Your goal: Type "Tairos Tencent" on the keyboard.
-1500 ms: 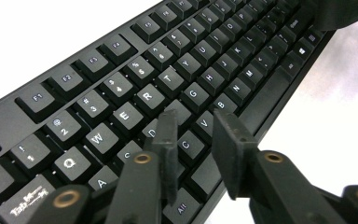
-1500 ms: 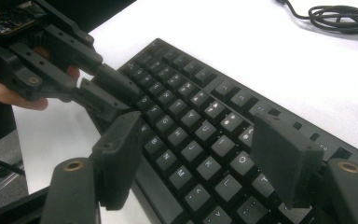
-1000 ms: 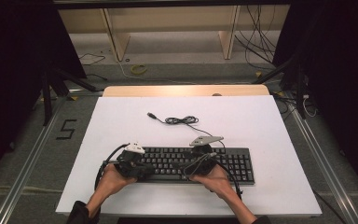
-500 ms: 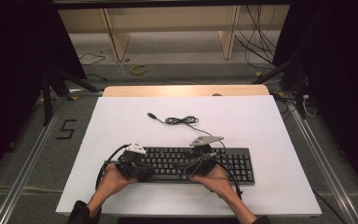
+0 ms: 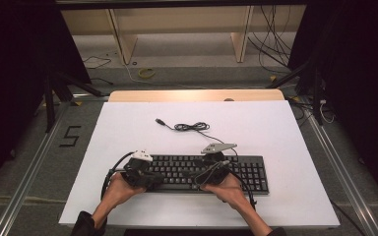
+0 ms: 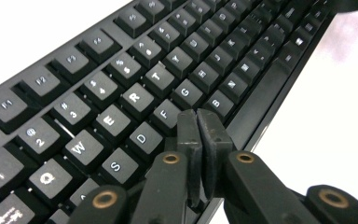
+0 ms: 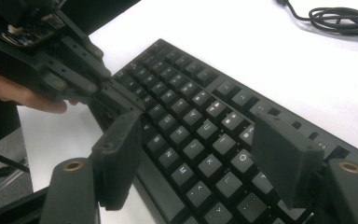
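Black keyboard beneath left hand-held gripper, closed tips over its keys

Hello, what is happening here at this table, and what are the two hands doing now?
A person holds a two-jaw gripper in each hand over a black keyboard on the white table. The left gripper is shut, its fingers pressed together with nothing between them, tips down at the keys near F and B. The right gripper is open and hovers above the keys on the right half. The keyboard's cable lies coiled and unplugged behind it.
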A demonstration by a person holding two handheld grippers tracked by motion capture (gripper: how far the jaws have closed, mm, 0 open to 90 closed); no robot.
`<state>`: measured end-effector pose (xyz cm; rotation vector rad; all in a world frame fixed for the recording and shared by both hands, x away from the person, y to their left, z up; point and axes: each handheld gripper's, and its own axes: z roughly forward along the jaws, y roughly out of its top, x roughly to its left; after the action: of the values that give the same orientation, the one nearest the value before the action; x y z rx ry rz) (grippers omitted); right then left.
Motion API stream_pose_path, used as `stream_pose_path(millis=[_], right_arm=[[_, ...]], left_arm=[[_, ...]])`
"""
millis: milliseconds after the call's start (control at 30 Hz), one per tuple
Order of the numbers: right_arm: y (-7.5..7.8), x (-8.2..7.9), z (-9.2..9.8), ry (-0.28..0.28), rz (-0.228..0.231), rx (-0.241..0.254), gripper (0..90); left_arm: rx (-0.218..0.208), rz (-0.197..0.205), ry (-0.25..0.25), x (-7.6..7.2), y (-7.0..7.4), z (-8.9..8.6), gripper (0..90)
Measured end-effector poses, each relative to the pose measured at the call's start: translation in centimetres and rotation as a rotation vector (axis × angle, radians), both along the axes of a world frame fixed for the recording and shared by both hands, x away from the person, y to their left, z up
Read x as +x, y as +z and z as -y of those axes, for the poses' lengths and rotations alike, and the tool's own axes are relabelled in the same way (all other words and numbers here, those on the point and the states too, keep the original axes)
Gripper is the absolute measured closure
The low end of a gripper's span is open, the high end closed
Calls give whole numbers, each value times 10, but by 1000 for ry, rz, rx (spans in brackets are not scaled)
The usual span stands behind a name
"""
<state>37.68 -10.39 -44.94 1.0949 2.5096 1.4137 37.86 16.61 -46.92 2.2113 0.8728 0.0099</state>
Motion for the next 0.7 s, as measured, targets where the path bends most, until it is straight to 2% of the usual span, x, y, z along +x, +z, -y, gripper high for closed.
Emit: stream_pose_path(millis=[100,367,700], right_arm=[[0,0,0,1,1,1,343],[0,0,-1,2,-1,2,343],[0,0,-1,3,-1,1,343]], left_arm=[[-27,9,6,0,3,-1,832],[-57,30,40,1,11,-7,737],[-76,50,95,5,17,-13,593]])
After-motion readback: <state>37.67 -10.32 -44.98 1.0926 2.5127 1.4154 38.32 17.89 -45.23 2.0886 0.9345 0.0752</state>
